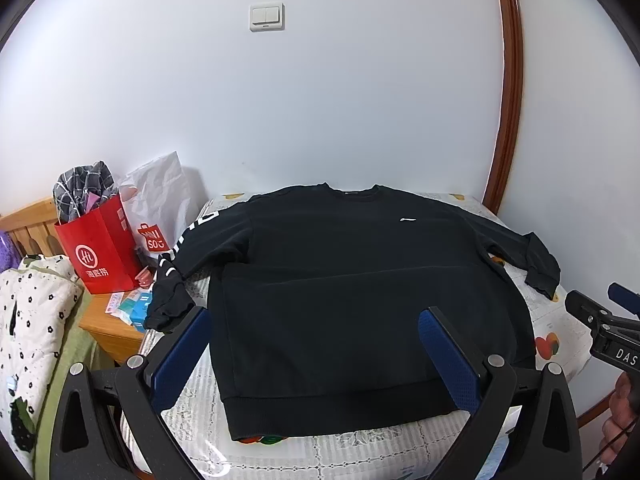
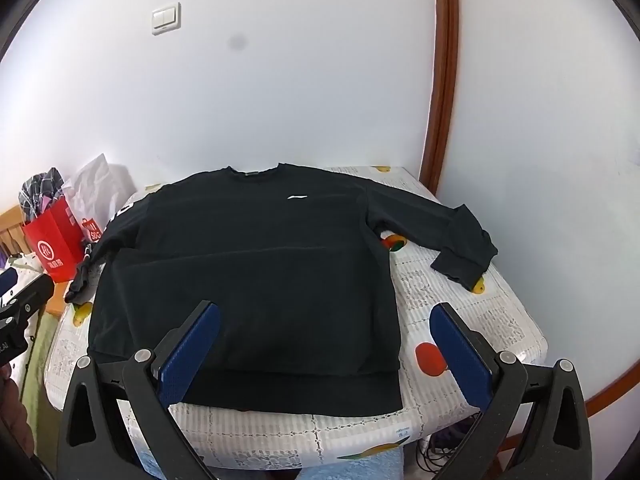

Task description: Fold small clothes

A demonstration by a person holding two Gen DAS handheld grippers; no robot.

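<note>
White wall backs a small worktop (image 1: pixel 560 320) covered with a fruit-printed cloth, a brown wooden door frame (image 1: pixel 510 80) rising at its far right corner. Ahead of both tools, a black sweatshirt (image 1: pixel 352 288) lies spread flat on the worktop, front up, collar toward the wall and hem toward the tools, both sleeves stretched outward. The left tool (image 1: pixel 316 356) hovers over the hem with its blue-padded fingers (image 1: pixel 182 360) spread wide, holding nothing. The right tool (image 2: pixel 324 352) is likewise wide open and empty, its left finger above the sweatshirt's lower right part, its right finger over the bare cloth beside it. The sleeve cuff with white lettering droops over the worktop's edge just beyond the left tool's left finger. Farther left, a red paper bag (image 1: pixel 102 252) and a white bag (image 1: pixel 154 208) stand on a wooden bedside cabinet (image 1: pixel 108 328).
</note>
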